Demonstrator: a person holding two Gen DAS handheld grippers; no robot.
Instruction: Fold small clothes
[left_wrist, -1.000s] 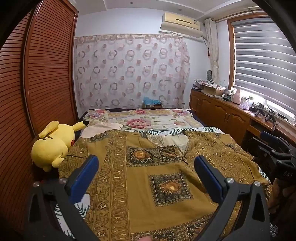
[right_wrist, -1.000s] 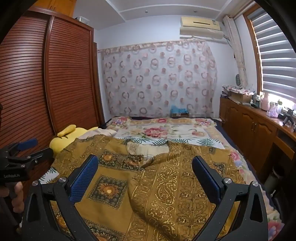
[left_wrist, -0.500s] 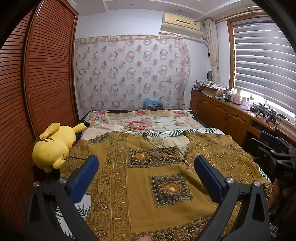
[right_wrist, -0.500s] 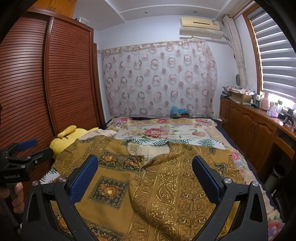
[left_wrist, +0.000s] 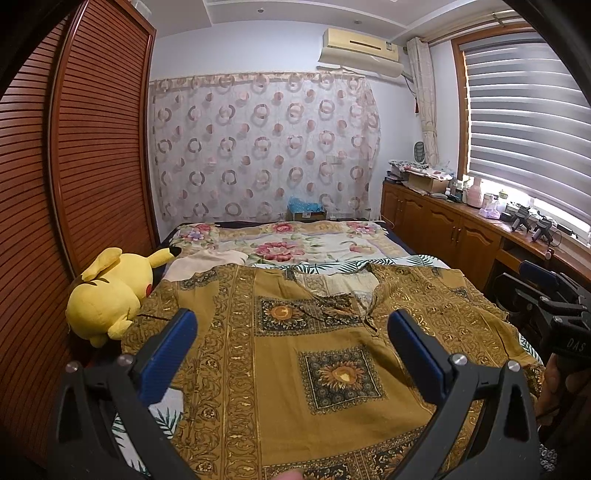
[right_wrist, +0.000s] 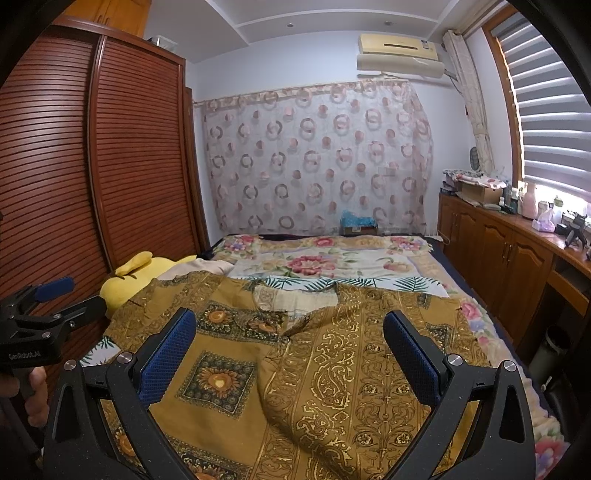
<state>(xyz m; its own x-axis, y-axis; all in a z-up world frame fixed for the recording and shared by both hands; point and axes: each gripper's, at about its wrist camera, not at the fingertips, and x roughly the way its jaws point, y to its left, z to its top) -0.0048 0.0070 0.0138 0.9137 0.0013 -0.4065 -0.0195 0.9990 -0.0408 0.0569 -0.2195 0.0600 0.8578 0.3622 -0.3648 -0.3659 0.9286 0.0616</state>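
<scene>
We have the mustard-gold patterned shirt (left_wrist: 295, 354) lying face up across the near end of the bed (left_wrist: 295, 243), neckline toward the far wall, and as far as we can judge it is not yet folded: the body is spread open and both sleeve sides reach out to the bed's edges. Its right half looks rumpled, with a raised fold running down the front (right_wrist: 325, 369), so some smoothing seems due before the first fold. Nearly the whole task is left.

Our left gripper (left_wrist: 291, 339) hangs above the shirt with its jaws spread wide, holding nothing; our right gripper (right_wrist: 290, 339) is likewise wide apart and empty, over the shirt's right half.

A yellow plush toy (left_wrist: 107, 291) lies just beside the left sleeve, against the slatted wardrobe (left_wrist: 55, 184), and may crowd that fold.
</scene>
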